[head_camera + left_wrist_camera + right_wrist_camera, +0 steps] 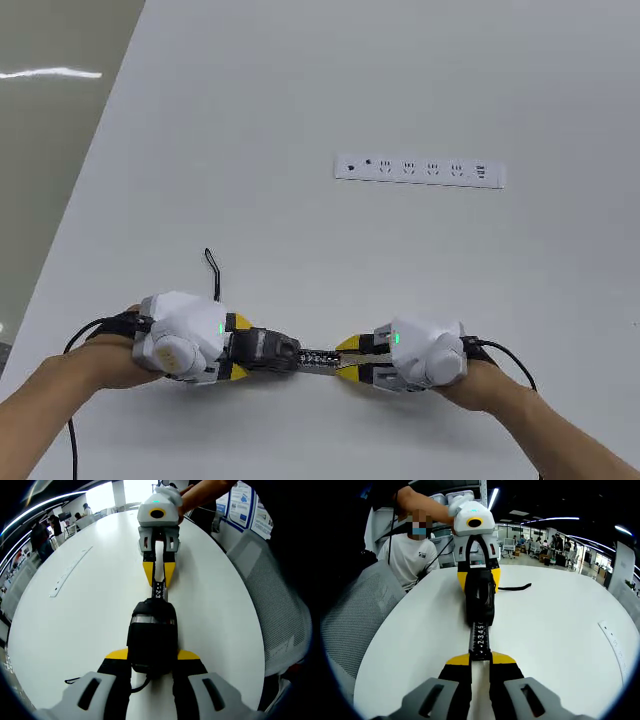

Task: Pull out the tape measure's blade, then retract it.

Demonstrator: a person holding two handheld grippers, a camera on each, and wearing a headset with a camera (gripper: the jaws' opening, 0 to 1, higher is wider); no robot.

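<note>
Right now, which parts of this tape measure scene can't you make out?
Tip of the blade: right gripper view, pinched inside the right gripper.
Sides of the case: left gripper view, covered by the left gripper.
Numbers on the blade: head view, too small.
Markings on the power strip: head view, too small.

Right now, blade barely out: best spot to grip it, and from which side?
Take the blade at its free tip, end-on, from the side opposite the case. It is a narrow strip running straight out of the case, so a pull along its length should draw it cleanly. The right hand-held gripper sits there, jaws either side; the left hand-held gripper clamps the case.
</note>
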